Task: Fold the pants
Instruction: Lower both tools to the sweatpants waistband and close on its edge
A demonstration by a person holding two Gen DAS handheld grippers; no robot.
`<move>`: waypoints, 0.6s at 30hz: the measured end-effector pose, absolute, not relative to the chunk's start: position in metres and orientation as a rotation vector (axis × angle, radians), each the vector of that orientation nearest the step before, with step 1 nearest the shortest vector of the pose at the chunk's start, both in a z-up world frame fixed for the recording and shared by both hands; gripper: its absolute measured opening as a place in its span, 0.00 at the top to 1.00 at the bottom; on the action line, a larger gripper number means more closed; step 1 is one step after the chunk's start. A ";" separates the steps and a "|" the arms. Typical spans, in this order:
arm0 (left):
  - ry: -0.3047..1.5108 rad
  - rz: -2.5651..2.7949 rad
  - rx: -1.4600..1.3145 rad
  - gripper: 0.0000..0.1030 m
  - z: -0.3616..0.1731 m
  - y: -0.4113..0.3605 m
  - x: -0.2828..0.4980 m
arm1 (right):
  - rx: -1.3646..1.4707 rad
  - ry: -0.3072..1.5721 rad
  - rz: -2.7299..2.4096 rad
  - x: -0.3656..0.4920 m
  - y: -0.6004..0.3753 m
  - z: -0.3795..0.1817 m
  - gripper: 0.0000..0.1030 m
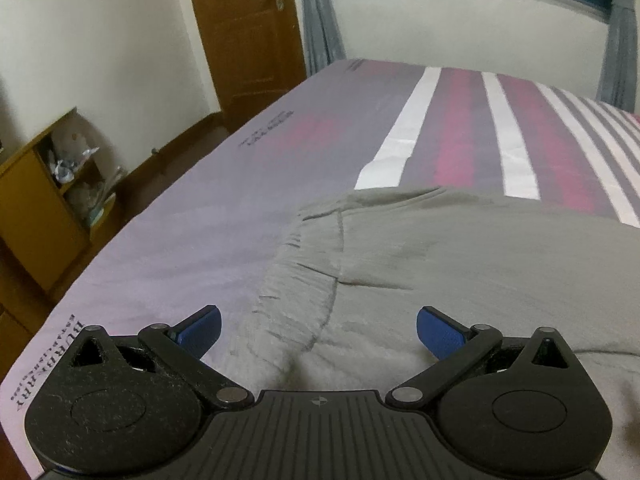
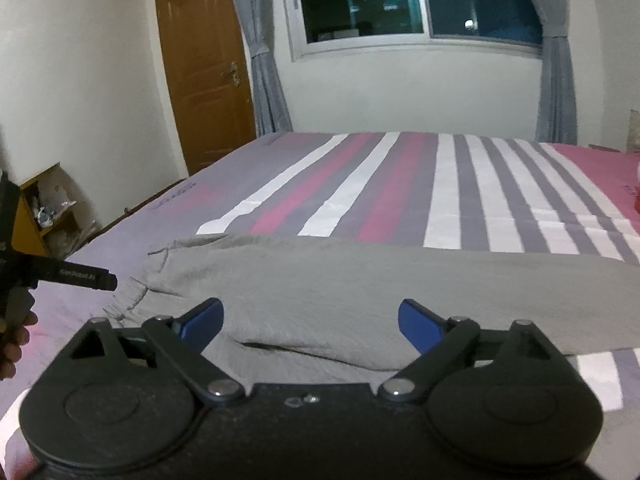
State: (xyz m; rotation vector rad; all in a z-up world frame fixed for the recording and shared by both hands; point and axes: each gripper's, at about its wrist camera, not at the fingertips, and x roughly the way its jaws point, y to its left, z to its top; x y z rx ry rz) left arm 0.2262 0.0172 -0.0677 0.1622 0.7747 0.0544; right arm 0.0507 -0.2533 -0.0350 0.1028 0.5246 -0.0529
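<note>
Both the left gripper (image 1: 318, 332) and right gripper (image 2: 311, 324) gape wide (nothing held) over grey pants (image 2: 320, 280).

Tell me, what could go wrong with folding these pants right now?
The grey cotton pants lie already doubled, so the open right gripper might pinch only the top layer. The gathered waistband under the open left gripper is bunched and could fold crooked. Either could also snag the striped bedsheet.
</note>
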 end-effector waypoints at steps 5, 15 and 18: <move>0.789 0.071 0.166 0.00 -0.082 0.018 0.253 | 0.109 0.541 -0.034 0.080 -0.257 -0.043 0.11; 0.836 0.085 0.132 0.00 -0.114 0.024 0.311 | 0.066 0.603 0.011 0.149 -0.265 -0.073 0.12; 0.843 0.094 0.123 0.00 -0.122 0.027 0.326 | 0.062 0.631 0.022 0.172 -0.269 -0.083 0.12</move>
